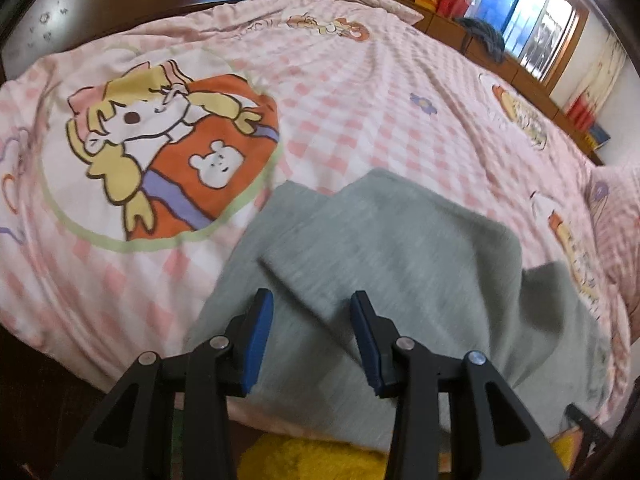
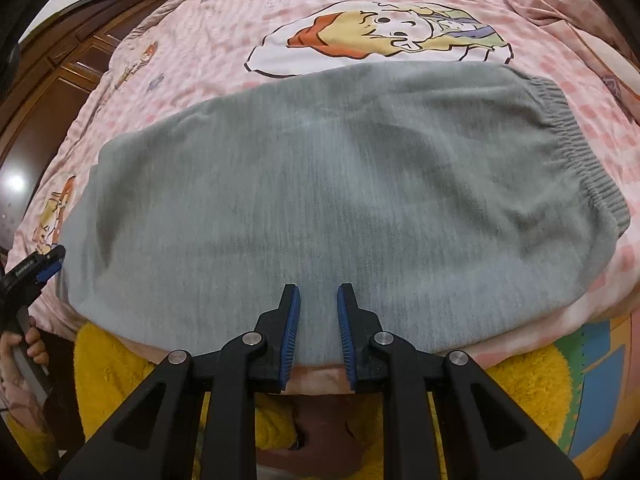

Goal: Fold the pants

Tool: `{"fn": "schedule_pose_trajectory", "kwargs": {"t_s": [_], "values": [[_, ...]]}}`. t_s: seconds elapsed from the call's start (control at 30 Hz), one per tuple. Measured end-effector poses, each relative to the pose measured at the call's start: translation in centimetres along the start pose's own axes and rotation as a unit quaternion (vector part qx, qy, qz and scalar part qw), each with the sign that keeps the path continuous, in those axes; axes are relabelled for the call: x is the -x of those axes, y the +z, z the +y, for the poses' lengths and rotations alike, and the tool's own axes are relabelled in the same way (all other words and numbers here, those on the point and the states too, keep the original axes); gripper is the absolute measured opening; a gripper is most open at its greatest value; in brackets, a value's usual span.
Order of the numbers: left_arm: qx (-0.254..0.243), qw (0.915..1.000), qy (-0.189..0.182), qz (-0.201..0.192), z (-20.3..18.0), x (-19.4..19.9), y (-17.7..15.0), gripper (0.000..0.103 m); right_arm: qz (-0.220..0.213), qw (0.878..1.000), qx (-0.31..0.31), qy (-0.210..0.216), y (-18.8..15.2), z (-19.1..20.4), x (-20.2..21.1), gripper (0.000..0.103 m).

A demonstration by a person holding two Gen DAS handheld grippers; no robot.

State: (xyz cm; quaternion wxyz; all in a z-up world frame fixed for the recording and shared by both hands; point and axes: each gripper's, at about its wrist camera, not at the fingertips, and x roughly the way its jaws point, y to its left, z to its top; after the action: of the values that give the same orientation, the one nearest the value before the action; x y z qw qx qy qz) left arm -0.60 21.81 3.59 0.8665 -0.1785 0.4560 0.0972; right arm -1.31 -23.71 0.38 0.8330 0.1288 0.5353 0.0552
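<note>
Grey pants (image 2: 320, 184) lie folded lengthwise across the bed's (image 2: 224, 28) near edge. My left gripper (image 1: 312, 336) and right gripper (image 2: 318, 320) hover empty, jaws parted, ready to regrasp.

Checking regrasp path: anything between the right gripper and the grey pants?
Nothing visible. The right gripper hangs open directly over the near edge of the grey pants, which lie flat on the pink checked bedspread with nothing on top.
</note>
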Motion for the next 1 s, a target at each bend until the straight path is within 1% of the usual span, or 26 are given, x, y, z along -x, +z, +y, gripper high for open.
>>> {"fn": "schedule_pose_trajectory", "kwargs": {"t_s": [0.17, 0.27, 0.3, 0.33, 0.37, 0.4, 0.47, 0.53, 0.57, 0.67, 0.73, 0.8, 0.93, 1.0], "values": [[0.017, 0.9995, -0.021, -0.015, -0.7, -0.4, 0.9, 0.042, 0.001, 1.0, -0.013, 0.014, 0.0, -0.5, -0.1, 0.021], [0.011, 0.9996, -0.011, -0.024, -1.4, -0.7, 1.3, 0.041, -0.001, 1.0, -0.015, 0.018, -0.1, -0.6, -0.2, 0.02], [0.006, 0.9997, -0.004, -0.024, -1.6, -0.8, 1.3, 0.038, -0.002, 1.0, -0.014, 0.018, -0.1, -0.6, -0.3, 0.021], [0.0, 0.9997, 0.006, -0.024, -1.8, -1.1, 1.4, 0.033, -0.003, 1.0, -0.014, 0.018, -0.1, -0.5, -0.2, 0.021], [-0.007, 0.9994, 0.022, -0.024, -1.9, -1.2, 1.4, 0.014, -0.003, 1.0, -0.012, 0.018, -0.1, -0.5, -0.3, 0.021], [-0.009, 0.9992, 0.026, -0.028, -2.0, -1.1, 1.5, 0.009, -0.004, 1.0, -0.012, 0.018, -0.1, -0.5, -0.3, 0.021], [0.003, 0.999, 0.014, -0.042, -1.7, -0.2, 1.4, 0.005, -0.004, 1.0, -0.012, 0.019, -0.1, -0.6, -0.3, 0.021], [0.014, 0.9978, 0.004, -0.065, -1.3, 1.8, 1.2, 0.005, -0.004, 1.0, -0.013, 0.021, -0.1, -0.6, -0.3, 0.021], [0.015, 0.9967, 0.009, -0.079, -1.1, 2.8, 0.9, 0.005, -0.004, 1.0, -0.013, 0.02, -0.1, -0.6, -0.2, 0.021], [0.017, 0.9951, 0.022, -0.095, -0.2, 4.7, 0.0, 0.005, -0.005, 1.0, -0.011, 0.018, -0.2, -0.6, -0.2, 0.021], [0.006, 0.9953, 0.041, -0.088, 0.4, 4.6, -1.0, 0.005, -0.005, 1.0, -0.009, 0.015, -0.3, -0.5, -0.2, 0.021], [0.008, 0.9958, 0.053, -0.074, 1.0, 4.0, -2.0, 0.005, -0.005, 1.0, -0.007, 0.012, -0.3, -0.4, -0.3, 0.021], [0.022, 0.9976, 0.052, -0.04, 2.7, 2.0, -3.4, 0.006, -0.004, 1.0, -0.002, 0.005, -0.3, -0.3, -0.3, 0.021], [0.03, 0.9981, 0.044, -0.03, 3.3, 1.3, -3.7, 0.01, -0.003, 1.0, 0.0, 0.001, -0.3, -0.1, -0.3, 0.021]]}}
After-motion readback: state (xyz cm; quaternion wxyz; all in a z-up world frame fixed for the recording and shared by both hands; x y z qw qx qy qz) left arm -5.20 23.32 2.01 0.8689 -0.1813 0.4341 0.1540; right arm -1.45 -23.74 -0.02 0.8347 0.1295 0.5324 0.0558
